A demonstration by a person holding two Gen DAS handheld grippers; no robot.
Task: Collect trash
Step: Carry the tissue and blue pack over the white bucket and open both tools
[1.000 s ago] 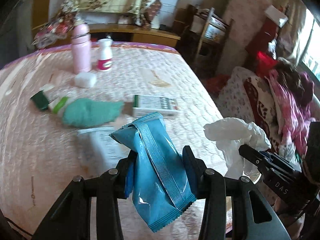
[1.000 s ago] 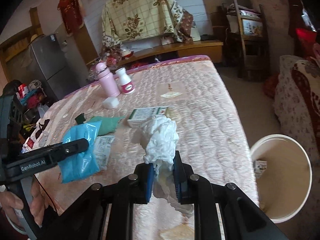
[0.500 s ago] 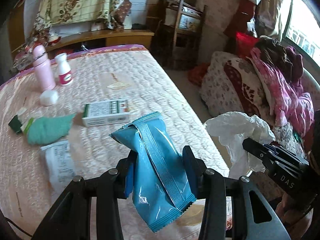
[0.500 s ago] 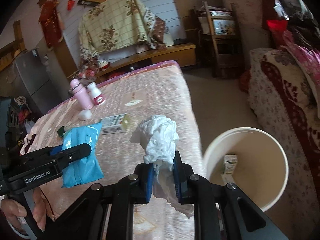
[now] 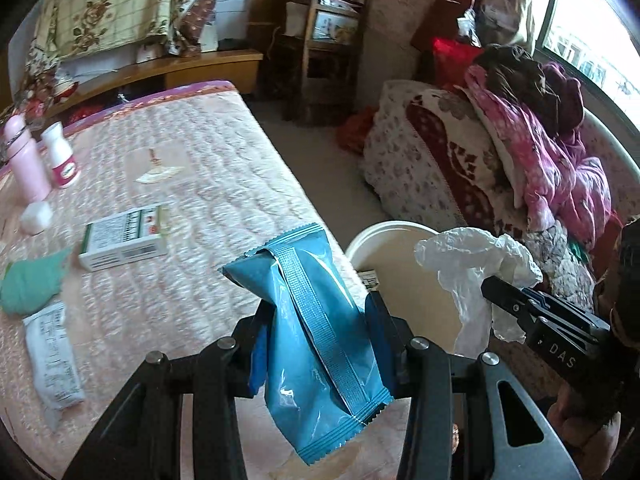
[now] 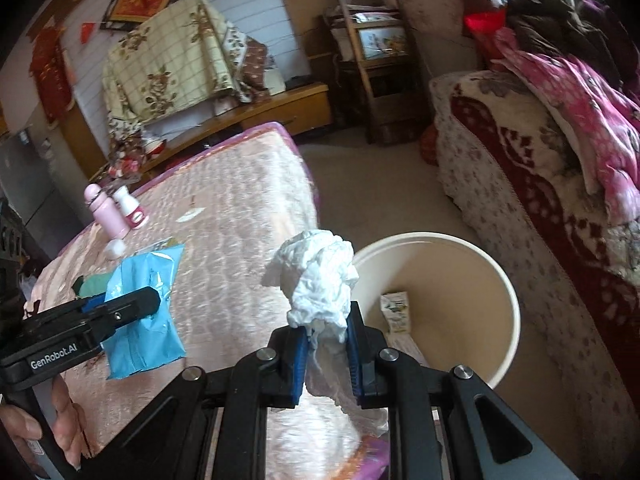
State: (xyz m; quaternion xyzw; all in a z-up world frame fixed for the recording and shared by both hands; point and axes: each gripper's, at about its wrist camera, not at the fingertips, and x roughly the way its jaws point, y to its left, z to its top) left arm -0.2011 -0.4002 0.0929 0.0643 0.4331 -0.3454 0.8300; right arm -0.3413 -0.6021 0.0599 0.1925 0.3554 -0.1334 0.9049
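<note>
Both grippers carry trash off the bed's edge toward the bin [image 6: 436, 308] on the floor beside it: the left gripper [image 5: 320, 344] is clamped on a blue wrapper [image 5: 316, 332], the right gripper [image 6: 326, 356] pinches crumpled tissue [image 6: 318, 276] near the rim, ready for dropping.

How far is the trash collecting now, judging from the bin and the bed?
Done: one small packet lies inside the white bin. In hand: the left gripper is shut on a blue wrapper, the right gripper on a crumpled tissue, both near the bin. Left: a clear wrapper and a green pouch on the bed.
</note>
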